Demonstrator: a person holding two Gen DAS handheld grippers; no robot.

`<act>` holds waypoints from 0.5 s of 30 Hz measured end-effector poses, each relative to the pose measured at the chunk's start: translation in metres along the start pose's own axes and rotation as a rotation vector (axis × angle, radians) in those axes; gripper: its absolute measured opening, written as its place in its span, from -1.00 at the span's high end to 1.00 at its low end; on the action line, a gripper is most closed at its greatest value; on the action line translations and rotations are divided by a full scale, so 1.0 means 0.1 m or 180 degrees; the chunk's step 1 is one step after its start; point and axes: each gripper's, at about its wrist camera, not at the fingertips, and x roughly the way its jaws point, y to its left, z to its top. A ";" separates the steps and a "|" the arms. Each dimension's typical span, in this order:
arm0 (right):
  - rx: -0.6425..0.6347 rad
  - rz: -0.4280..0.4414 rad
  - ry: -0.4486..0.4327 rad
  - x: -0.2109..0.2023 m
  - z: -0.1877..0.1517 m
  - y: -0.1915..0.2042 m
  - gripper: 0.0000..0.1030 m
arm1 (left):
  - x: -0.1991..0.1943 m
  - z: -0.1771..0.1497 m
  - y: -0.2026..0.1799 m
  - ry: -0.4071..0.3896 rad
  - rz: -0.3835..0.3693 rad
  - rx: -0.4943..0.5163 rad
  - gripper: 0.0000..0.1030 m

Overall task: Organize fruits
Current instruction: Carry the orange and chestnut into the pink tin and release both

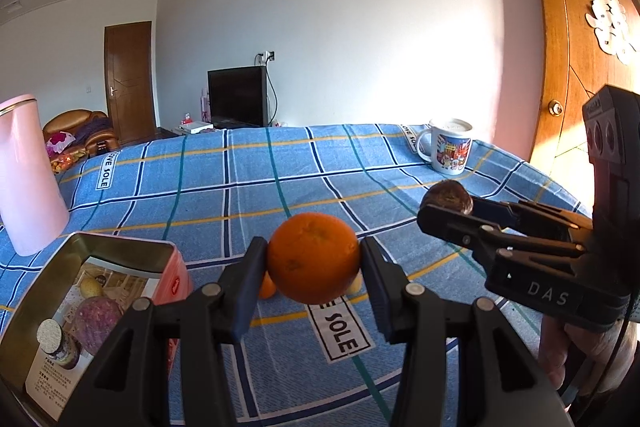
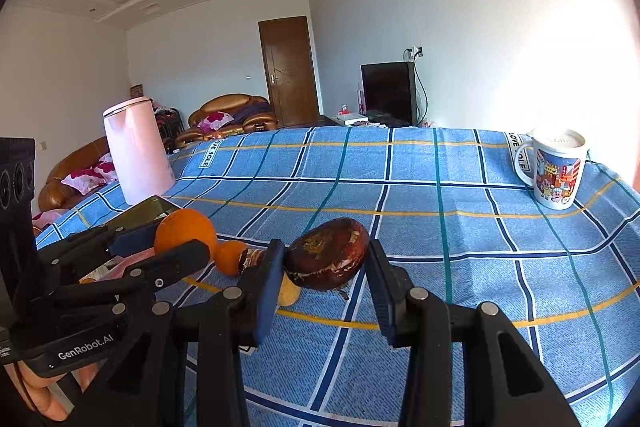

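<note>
My left gripper [image 1: 314, 261] is shut on a large orange [image 1: 313, 257] and holds it above the blue plaid tablecloth [image 1: 248, 195]. My right gripper [image 2: 326, 265] is shut on a dark brown round fruit [image 2: 328, 253], also lifted; it shows in the left wrist view [image 1: 450, 197] to the right. A smaller orange [image 2: 231, 257] and a yellow fruit [image 2: 289, 293] lie on the cloth below. An open metal tin [image 1: 52, 267] at the lower left holds a yellow fruit [image 1: 91, 287], a purple fruit [image 1: 98, 319] and a small jar [image 1: 58, 345].
A tall pink container [image 1: 26, 171] stands at the left behind the tin. A printed mug [image 1: 450, 145] stands at the far right edge of the table. Beyond the table are a TV, sofas and a wooden door [image 1: 580, 47].
</note>
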 end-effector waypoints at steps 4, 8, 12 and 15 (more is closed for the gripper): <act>-0.0013 -0.0006 -0.0062 -0.04 0.00 0.01 0.17 | -0.04 0.00 0.00 -0.0068 0.0029 0.0008 0.04; -0.0036 -0.0037 -0.0148 -0.09 -0.01 0.03 0.17 | -0.08 0.00 -0.02 -0.0143 0.0063 0.0036 0.04; -0.0104 -0.0064 -0.0249 -0.15 -0.01 0.07 0.17 | -0.11 -0.01 -0.02 -0.0191 0.0084 0.0053 0.04; -0.0145 -0.0069 -0.0311 -0.19 -0.01 0.10 0.17 | -0.15 -0.01 -0.03 -0.0244 0.0103 0.0055 0.04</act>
